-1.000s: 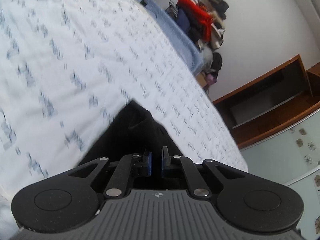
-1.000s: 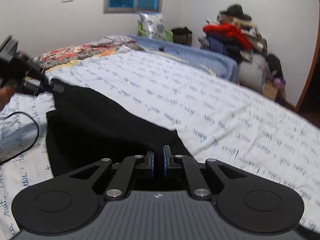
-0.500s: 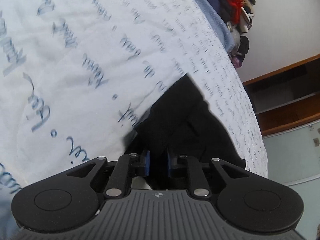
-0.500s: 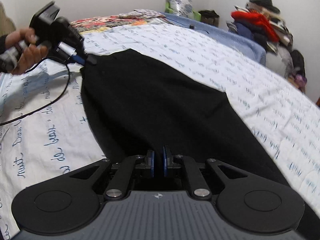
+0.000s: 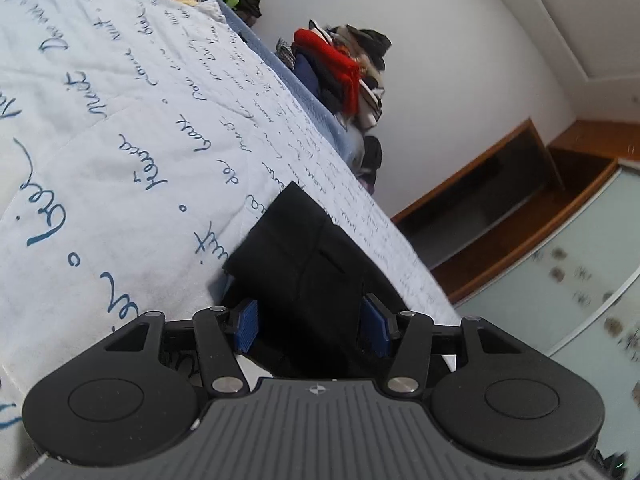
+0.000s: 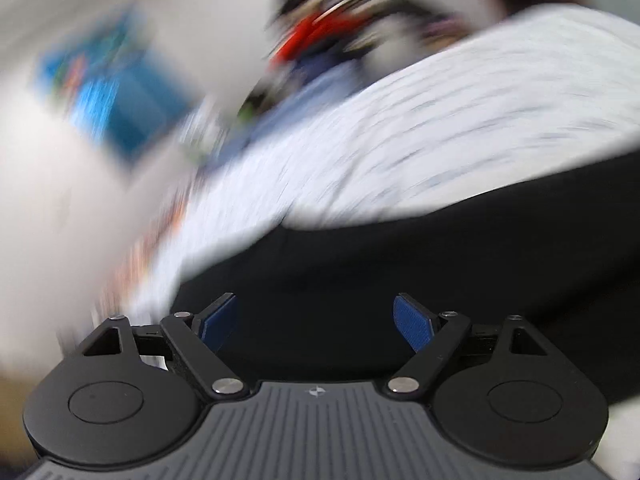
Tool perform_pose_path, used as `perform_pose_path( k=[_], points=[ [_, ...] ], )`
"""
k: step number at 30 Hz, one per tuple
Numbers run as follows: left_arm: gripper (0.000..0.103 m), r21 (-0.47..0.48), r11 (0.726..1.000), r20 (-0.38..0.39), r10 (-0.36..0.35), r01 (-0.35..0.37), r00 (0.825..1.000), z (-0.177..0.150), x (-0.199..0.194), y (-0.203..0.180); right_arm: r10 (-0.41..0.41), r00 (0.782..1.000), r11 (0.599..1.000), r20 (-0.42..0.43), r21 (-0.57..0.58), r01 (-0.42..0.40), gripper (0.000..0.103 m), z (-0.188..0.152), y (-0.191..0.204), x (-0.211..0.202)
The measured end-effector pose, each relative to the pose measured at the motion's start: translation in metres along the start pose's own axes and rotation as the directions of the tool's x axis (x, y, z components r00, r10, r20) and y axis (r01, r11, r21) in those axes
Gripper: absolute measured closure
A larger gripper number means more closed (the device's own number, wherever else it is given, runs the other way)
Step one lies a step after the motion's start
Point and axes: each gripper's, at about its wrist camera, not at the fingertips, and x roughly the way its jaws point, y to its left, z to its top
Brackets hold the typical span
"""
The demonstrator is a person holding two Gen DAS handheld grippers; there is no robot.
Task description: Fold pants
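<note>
Script-print bedsheet [image 5: 120, 128] — clothes pile [image 5: 340, 68] nr wall

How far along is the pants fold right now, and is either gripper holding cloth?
Done, it seems: the black pants lie on the printed bedsheet with layers stacked at the near corner, so one fold looks laid. In hand: nothing; the left gripper and right gripper are both opening, cloth between the pads but unpinched. Left: further folds, probably. The right view is too blurred to judge neatness.

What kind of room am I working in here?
Most likely a bedroom: the black pants lie on a bed with a script-printed sheet, clothes are piled against the wall, and a wooden wardrobe stands beyond.
</note>
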Motion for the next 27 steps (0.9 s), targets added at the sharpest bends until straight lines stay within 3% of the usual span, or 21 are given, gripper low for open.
perform_pose_path(
  k=[1, 3, 5, 7, 10, 15, 19, 20, 22, 24, 27],
  points=[
    [0.045, -0.002, 1.0, 0.0, -0.004, 0.004, 1.0, 0.0, 0.0, 0.0, -0.015, 0.998, 0.994, 0.068, 0.11, 0.008, 0.018, 0.009, -0.023, -0.017],
    [0.045, -0.003, 1.0, 0.001, -0.006, 0.006, 1.0, 0.001, -0.001, 0.001, -0.076, 0.981, 0.937, 0.177, 0.348, 0.01, 0.017, 0.019, -0.07, -0.044],
    [0.045, -0.004, 1.0, 0.002, -0.006, 0.006, 1.0, 0.0, -0.001, 0.001, -0.083, 0.981, 0.868, 0.174, 0.497, -0.015, 0.017, 0.02, -0.102, -0.049],
    [0.045, -0.005, 1.0, 0.002, -0.007, 0.007, 1.0, 0.0, 0.001, 0.001, -0.065, 0.992, 0.834, 0.104, 0.551, -0.003, 0.017, 0.015, -0.112, -0.037],
    [0.045, 0.0, 1.0, 0.002, -0.003, 0.003, 1.0, 0.001, 0.001, 0.002, -0.066, 0.998, 0.854, 0.014, 0.517, 0.049, 0.017, 0.013, -0.099, -0.014],
    [0.045, 0.033, 0.999, -0.001, 0.031, -0.031, 1.0, -0.001, 0.0, -0.004, 0.03, 0.996, 0.862, -0.084, 0.507, 0.016, 0.016, 0.004, -0.073, 0.011],
    [0.045, 0.112, 0.99, 0.004, 0.086, -0.085, 0.996, -0.005, 0.002, -0.018, 0.168, 0.978, 0.795, -0.121, 0.603, -0.062, 0.016, -0.017, -0.07, 0.029],
    [0.045, 0.118, 0.988, 0.002, 0.095, -0.095, 0.995, -0.005, 0.003, -0.02, 0.17, 0.977, 0.802, -0.128, 0.595, -0.061, 0.016, -0.021, -0.066, 0.033],
    [0.045, 0.148, 0.98, 0.001, 0.138, -0.137, 0.99, -0.005, 0.002, -0.029, 0.139, 0.983, 0.832, -0.117, 0.552, -0.052, 0.014, -0.019, -0.057, 0.036],
    [0.045, 0.179, 0.968, 0.008, 0.177, -0.176, 0.984, -0.008, -0.004, -0.045, 0.121, 0.991, 0.814, -0.061, 0.578, -0.064, 0.015, -0.015, -0.058, 0.036],
    [0.044, 0.213, 0.97, -0.002, 0.123, -0.12, 0.992, -0.015, -0.023, -0.072, 0.099, 0.995, 0.8, -0.006, 0.595, -0.076, 0.017, -0.018, -0.063, 0.033]
  ],
)
